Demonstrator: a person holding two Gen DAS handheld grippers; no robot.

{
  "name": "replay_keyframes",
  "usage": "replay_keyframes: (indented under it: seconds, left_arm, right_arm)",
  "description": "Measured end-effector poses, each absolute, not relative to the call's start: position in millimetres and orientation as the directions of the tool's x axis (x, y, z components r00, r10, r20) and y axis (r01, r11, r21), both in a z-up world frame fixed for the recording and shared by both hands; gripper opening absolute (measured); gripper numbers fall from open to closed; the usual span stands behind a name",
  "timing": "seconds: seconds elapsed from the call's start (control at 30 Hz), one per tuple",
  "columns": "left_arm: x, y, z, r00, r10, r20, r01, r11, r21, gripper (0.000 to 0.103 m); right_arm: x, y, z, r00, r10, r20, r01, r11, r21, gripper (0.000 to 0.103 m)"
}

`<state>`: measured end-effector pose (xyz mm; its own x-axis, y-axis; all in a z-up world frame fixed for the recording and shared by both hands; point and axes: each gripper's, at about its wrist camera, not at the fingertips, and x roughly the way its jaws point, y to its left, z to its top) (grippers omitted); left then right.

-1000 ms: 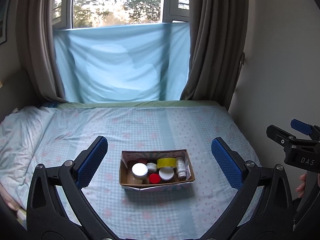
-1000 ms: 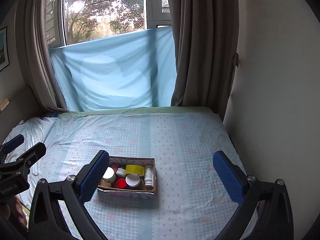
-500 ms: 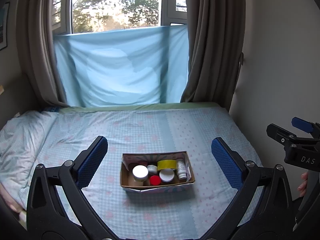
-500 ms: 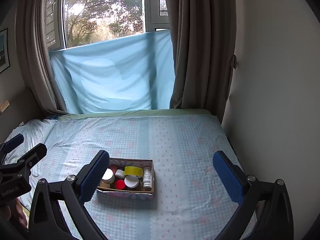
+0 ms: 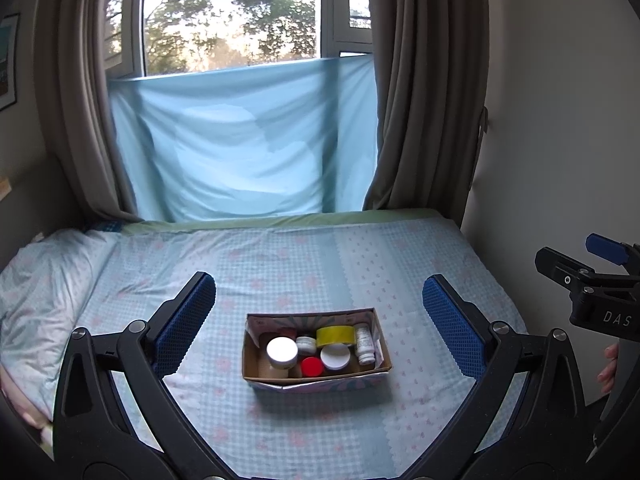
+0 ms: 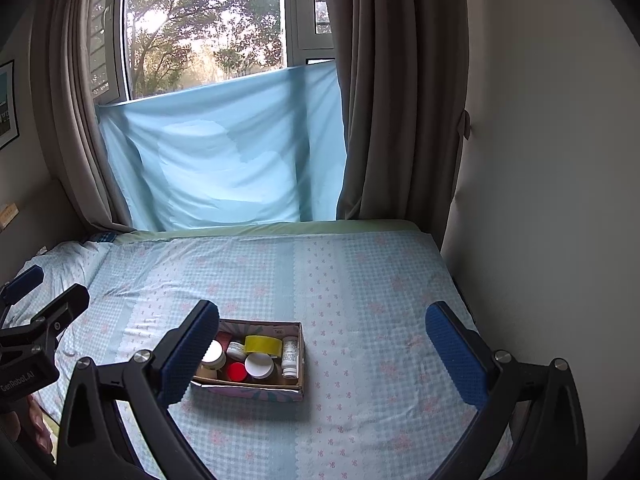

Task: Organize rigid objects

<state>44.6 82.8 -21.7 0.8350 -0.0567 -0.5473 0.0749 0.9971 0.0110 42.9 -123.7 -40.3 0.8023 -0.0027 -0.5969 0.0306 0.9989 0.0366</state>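
The left gripper (image 5: 316, 320) and right gripper (image 6: 322, 338) are held wide apart, gripping nothing. The cardboard box (image 5: 316, 380), filled with jars and a tape roll (image 5: 335, 336), is located lower centre on the bed (image 5: 320, 256).

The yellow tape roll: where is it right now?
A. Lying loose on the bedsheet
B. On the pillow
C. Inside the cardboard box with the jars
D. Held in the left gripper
C: the yellow tape roll sits inside the cardboard box among the jars; both grippers are open and empty.
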Motion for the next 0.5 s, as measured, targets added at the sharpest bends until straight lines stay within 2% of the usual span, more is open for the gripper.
replay_keyframes:
  seconds: [0.5]
  left_arm:
    - [48.8, 83.9, -20.2, 0.838, -0.062, -0.542, 0.08, 0.997, 0.01, 0.103]
  right_arm:
    - [45.5, -127.6, -37.7, 0.805, -0.008, -0.593, 0.04, 0.998, 0.041, 0.103]
